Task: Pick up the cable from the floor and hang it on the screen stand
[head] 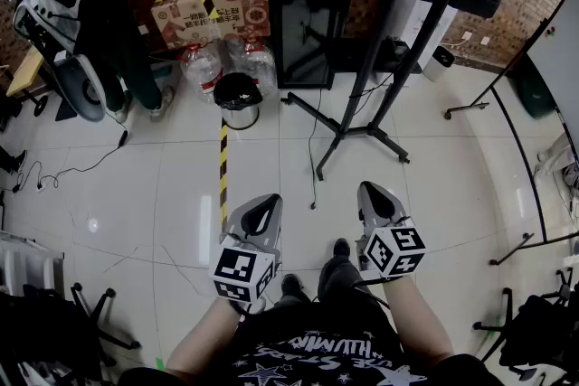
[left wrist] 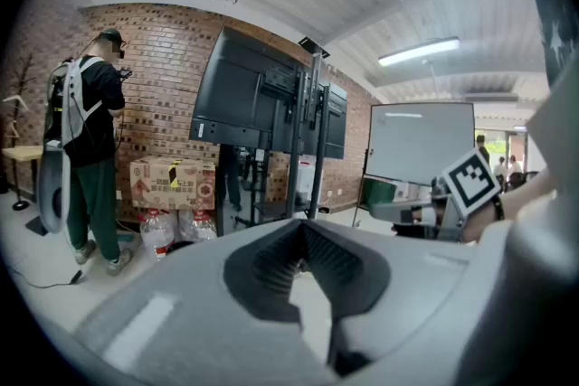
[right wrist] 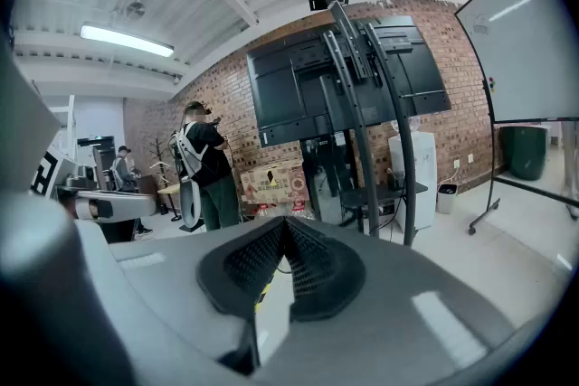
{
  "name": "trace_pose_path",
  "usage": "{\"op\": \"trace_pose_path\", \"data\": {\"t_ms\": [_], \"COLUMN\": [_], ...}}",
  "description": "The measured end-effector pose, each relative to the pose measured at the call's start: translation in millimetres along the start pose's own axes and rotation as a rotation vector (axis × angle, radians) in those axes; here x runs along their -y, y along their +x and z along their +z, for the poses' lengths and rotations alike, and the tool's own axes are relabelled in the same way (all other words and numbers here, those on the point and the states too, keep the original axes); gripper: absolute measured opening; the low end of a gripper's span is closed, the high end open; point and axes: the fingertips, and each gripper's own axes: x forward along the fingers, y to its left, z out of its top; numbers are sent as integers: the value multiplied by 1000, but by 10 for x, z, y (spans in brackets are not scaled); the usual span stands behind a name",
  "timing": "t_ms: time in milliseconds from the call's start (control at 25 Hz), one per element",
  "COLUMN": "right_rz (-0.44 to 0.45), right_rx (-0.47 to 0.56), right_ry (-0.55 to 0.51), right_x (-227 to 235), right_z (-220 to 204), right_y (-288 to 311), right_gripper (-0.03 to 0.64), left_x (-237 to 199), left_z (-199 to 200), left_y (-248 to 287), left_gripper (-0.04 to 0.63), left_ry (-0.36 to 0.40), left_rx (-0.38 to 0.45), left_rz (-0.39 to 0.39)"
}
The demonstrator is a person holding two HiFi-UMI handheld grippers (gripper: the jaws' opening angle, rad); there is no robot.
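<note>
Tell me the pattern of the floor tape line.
The floor tape line is striped yellow and black; head view shows it best.

the right tongs (right wrist: 286, 229), jaws together and empty, face the screen stand (right wrist: 362, 113).

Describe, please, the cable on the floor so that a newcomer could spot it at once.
Find the tall black metal screen stand, its legs spread on the pale tiled floor. A thin black cable runs from under it across the tiles toward the camera. Unlike the flat yellow-and-black striped tape to its left, it is plain black and slightly wavy.
</note>
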Motion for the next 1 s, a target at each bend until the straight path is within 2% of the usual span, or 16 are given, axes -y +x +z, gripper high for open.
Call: {"op": "trace_pose_path", "data": {"t_ms": [120,360,480,680,840,1000], "right_rz": [8,53,55,1,7,31], "right_rx": [7,1,-26,-112,-215,-282], "right_ry": [8,27,29,16,14,-31], "right_x": [127,458,846,1616,1971,2155], "right_z": [12,-36,-95,-235,-588,-1155], "right_y": [248,824,1234,1939,2454,2988], "right_gripper": [8,8,8,8,8,9], "left_x": [-62,-228,-355,-594,-821,-1148], "left_z": [56,99,67,53,61,-309], "left_y": [187,705,1126,1890,2385,2731], "left_gripper": [5,5,5,5,5,5], "left_ry": [27,29,30,5,-26,-31], "left_rx": [9,4,-14,-68,-117,-147], "left_rz": [14,64,100,140,207,270]}}
